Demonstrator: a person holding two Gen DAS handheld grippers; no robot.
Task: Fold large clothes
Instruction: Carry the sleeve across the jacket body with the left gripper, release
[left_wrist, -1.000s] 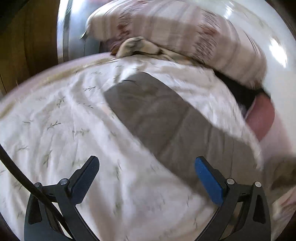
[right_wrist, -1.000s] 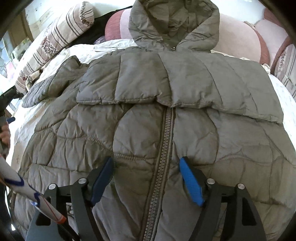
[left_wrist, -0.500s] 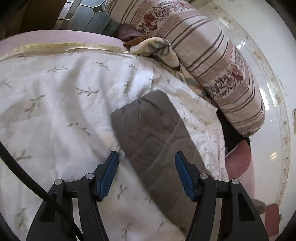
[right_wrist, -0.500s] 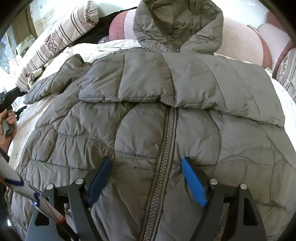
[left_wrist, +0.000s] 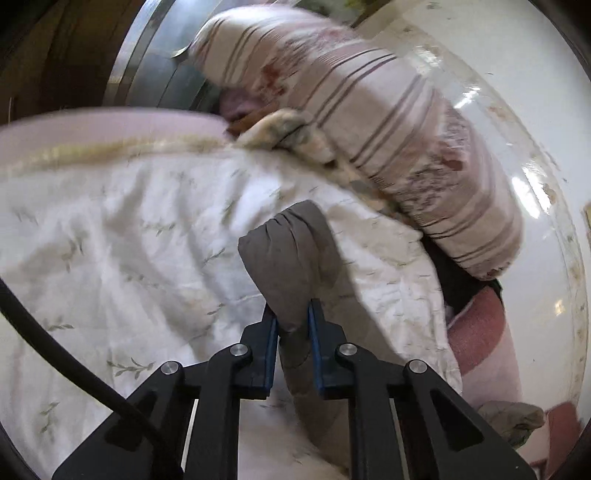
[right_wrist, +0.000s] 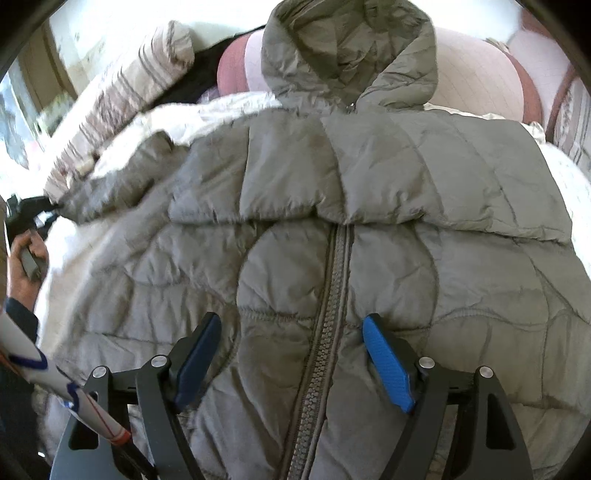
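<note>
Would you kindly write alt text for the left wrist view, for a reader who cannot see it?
The left gripper has its jaws shut on the cuff end of a grey padded jacket sleeve, which lies on a white bedspread printed with small leaf sprigs. A striped, floral pillow lies beyond it, the picture blurred.

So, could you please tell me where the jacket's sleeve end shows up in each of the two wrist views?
Left wrist view: the sleeve end sits at centre, bunched upright between the left gripper jaws, over the white bedspread.
Right wrist view: the sleeve end lies far left, stretching from the jacket towards the left gripper at the edge.
Shared landmark: the striped pillow, just beyond the sleeve.
</note>
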